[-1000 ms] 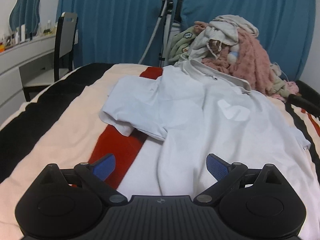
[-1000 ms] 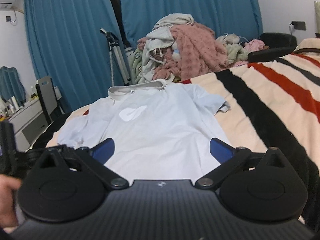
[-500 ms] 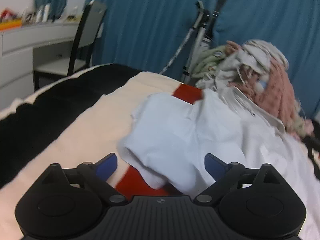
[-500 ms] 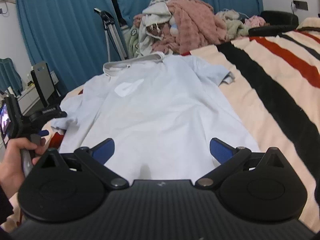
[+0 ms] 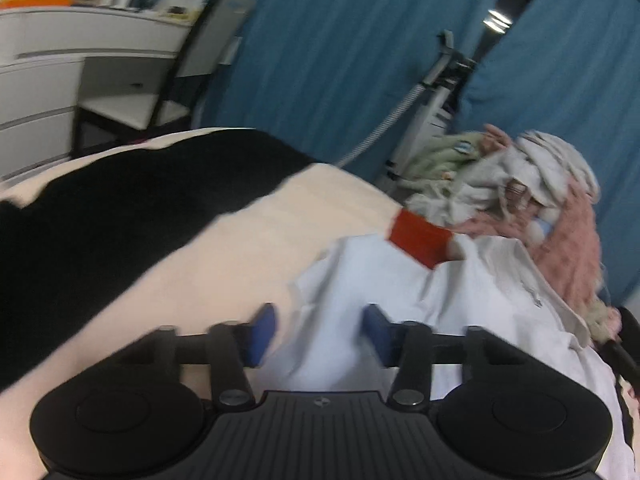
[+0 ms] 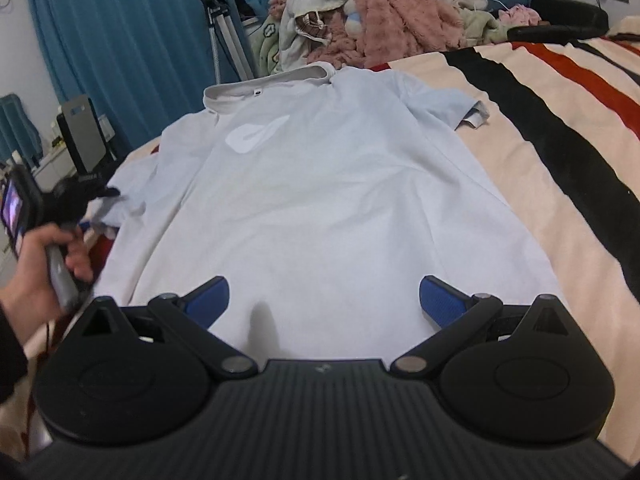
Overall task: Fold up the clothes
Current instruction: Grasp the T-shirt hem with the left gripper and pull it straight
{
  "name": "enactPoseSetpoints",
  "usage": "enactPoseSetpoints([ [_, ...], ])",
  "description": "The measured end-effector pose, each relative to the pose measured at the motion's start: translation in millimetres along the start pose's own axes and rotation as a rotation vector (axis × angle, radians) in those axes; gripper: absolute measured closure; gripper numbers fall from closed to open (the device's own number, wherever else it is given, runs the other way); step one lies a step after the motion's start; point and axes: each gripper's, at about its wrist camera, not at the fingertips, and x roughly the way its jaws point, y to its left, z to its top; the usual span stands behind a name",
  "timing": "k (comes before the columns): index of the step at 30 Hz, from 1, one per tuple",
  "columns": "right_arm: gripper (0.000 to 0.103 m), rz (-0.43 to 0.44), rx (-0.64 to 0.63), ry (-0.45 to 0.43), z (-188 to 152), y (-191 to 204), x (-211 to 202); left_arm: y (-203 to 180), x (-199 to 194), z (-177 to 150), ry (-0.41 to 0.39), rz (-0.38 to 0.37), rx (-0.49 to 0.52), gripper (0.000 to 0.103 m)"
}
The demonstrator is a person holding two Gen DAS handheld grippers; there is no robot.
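A pale blue polo shirt (image 6: 328, 184) lies flat, collar away, on the striped bed (image 6: 540, 152). My left gripper (image 5: 320, 330) is at the shirt's left sleeve (image 5: 352, 280); its blue pads stand partly closed with sleeve cloth between them, a gap still showing. In the right wrist view the left gripper (image 6: 94, 196) sits at that sleeve, held by a hand. My right gripper (image 6: 324, 300) is open and empty, hovering over the shirt's bottom hem.
A heap of clothes (image 6: 372, 20) with a pink fleece sits past the collar. Blue curtains (image 5: 340, 60), a vacuum (image 5: 440, 92), a chair (image 5: 192, 80) and a white dresser (image 5: 60, 80) stand beyond the bed's left side.
My left gripper has moved forward and left to the shirt's left sleeve, and its jaws have narrowed around the cloth. My right gripper has tilted down closer over the hem, still open.
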Motion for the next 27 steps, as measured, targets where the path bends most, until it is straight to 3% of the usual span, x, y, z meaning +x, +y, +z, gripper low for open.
enactPoseSetpoints([
  [1, 0.0, -0.004, -0.005, -0.002, 0.6, 0.8, 1.0, -3.4, 5.8, 3.5, 0.023, -0.021, 0.018, 0.084],
  [4, 0.0, -0.015, -0.02, -0.005, 2.5, 3.8, 4.3, -13.4, 15.2, 17.4, 0.04, -0.013, 0.087, 0.094],
  [9, 0.0, -0.021, -0.026, -0.01, 9.6, 10.8, 11.0, -30.7, 15.4, 67.3, -0.062, 0.077, 0.222, 0.096],
  [13, 0.0, -0.036, -0.07, -0.035, 13.5, 18.2, 15.6, -48.9, 27.1, 110.5, -0.149, 0.241, 0.337, 0.096],
  [15, 0.0, -0.048, -0.091, -0.044, 14.7, 20.0, 19.1, -57.9, 41.6, 114.4, -0.163, 0.311, 0.408, 0.096],
  [17, 0.0, -0.054, -0.103, -0.049, 15.5, 20.9, 22.2, -59.4, 60.2, 108.6, -0.116, 0.315, 0.426, 0.095],
  [20, 0.0, -0.053, -0.089, -0.055, 16.9, 20.8, 25.5, -51.8, 69.5, 97.7, -0.071, 0.319, 0.378, 0.082],
  [22, 0.0, -0.049, -0.093, -0.061, 17.2, 21.3, 26.2, -45.6, 66.9, 93.7, -0.051, 0.317, 0.342, 0.063],
  [27, 0.0, -0.031, -0.107, -0.077, 17.8, 24.9, 23.3, -24.0, 7.7, 82.4, -0.011, 0.261, 0.29, 0.045],
])
